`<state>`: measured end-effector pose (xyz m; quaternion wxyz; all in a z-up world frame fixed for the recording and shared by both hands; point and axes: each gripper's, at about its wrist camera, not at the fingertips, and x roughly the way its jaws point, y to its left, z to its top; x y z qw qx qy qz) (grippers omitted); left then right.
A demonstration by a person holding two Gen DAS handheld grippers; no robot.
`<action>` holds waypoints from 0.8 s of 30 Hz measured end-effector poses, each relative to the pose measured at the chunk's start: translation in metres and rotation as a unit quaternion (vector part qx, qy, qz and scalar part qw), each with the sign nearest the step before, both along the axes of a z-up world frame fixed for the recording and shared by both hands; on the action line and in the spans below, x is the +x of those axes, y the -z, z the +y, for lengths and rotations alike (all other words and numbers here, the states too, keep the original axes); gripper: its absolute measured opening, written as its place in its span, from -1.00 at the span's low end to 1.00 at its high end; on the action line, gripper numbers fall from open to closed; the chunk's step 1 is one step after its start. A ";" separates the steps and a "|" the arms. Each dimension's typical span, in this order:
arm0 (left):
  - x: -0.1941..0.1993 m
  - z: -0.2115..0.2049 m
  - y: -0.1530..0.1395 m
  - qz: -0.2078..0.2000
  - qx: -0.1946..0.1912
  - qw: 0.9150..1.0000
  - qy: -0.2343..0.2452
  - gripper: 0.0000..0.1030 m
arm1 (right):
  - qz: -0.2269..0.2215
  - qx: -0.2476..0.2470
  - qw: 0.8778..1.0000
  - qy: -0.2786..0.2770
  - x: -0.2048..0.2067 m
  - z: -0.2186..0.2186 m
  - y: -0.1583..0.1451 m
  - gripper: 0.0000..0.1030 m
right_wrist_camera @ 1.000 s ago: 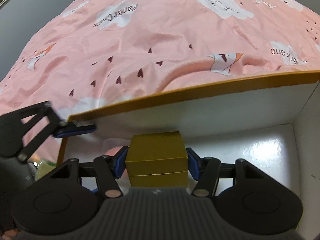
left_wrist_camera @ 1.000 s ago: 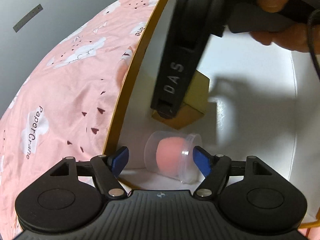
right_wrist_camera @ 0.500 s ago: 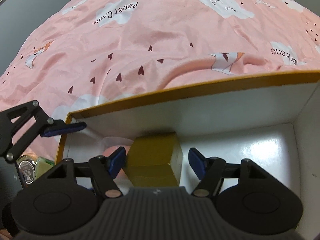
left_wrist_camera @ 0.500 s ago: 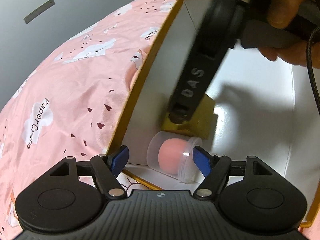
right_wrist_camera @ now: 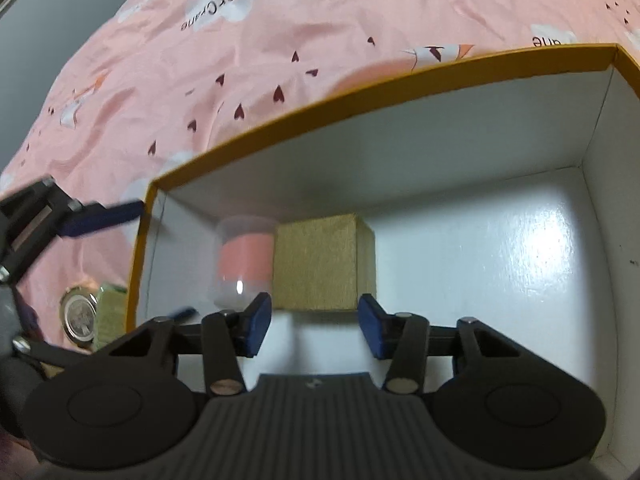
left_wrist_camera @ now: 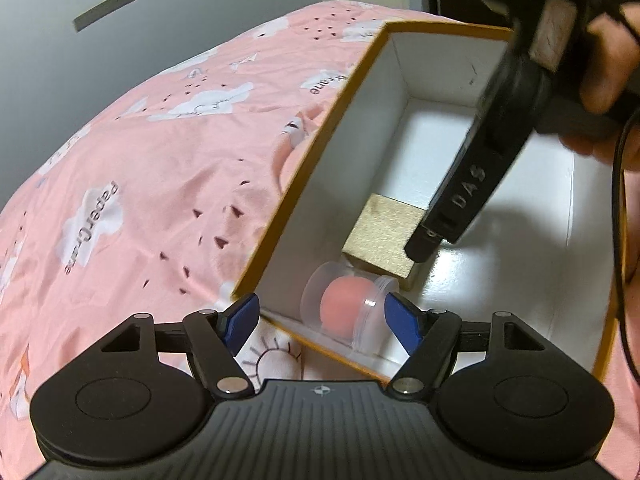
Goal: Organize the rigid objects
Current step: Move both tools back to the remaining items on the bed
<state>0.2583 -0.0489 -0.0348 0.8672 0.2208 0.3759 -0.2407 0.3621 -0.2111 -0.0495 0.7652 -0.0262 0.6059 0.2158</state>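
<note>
A gold cube box (right_wrist_camera: 320,266) (left_wrist_camera: 384,240) rests on the floor of a white box with an orange rim (right_wrist_camera: 360,104) (left_wrist_camera: 320,136). Beside it lies a clear plastic jar holding a pink sponge (right_wrist_camera: 244,260) (left_wrist_camera: 348,308), near the box's corner. My right gripper (right_wrist_camera: 314,326) is open and empty, just above and behind the gold cube. My left gripper (left_wrist_camera: 320,320) is open and empty, above the box's near corner, with the jar seen between its fingers. The right gripper's body crosses the left wrist view (left_wrist_camera: 480,176).
The box sits on a pink bedspread printed with clouds and hearts (left_wrist_camera: 140,184) (right_wrist_camera: 240,60). A round silver tin (right_wrist_camera: 80,316) and a pale green item (right_wrist_camera: 110,312) lie on the bedspread outside the box's left wall. A grey wall (left_wrist_camera: 120,12) stands behind the bed.
My right gripper opened, let go of the gold cube on the box floor and lifted back. My left gripper pulled back and up from the box.
</note>
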 end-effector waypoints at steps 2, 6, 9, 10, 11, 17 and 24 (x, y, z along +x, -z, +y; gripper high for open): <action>-0.002 0.004 -0.003 0.003 -0.006 1.000 -0.007 0.64 | -0.005 -0.007 1.000 0.001 -0.001 0.001 0.002 -0.16; -0.006 0.013 -0.005 0.007 -0.015 1.000 -0.024 0.64 | -0.019 -0.008 1.000 0.019 0.006 -0.001 0.003 -0.34; -0.010 0.018 -0.007 0.009 -0.020 0.999 -0.033 0.64 | -0.017 -0.002 0.999 0.038 0.012 -0.001 0.006 -0.36; -0.012 0.019 -0.008 0.011 -0.023 0.999 -0.035 0.64 | -0.017 0.000 0.999 0.044 0.013 -0.002 0.007 -0.36; -0.013 0.021 -0.009 0.011 -0.027 0.999 -0.037 0.64 | -0.017 0.000 0.999 0.046 0.014 -0.001 0.007 -0.36; -0.028 0.033 -0.016 0.018 -0.046 0.997 -0.054 0.64 | -0.045 0.000 0.999 0.021 -0.004 0.007 -0.008 -0.34; -0.054 0.063 -0.035 0.013 -0.060 0.995 -0.080 0.64 | -0.113 0.040 0.992 -0.039 -0.046 0.025 -0.050 -0.08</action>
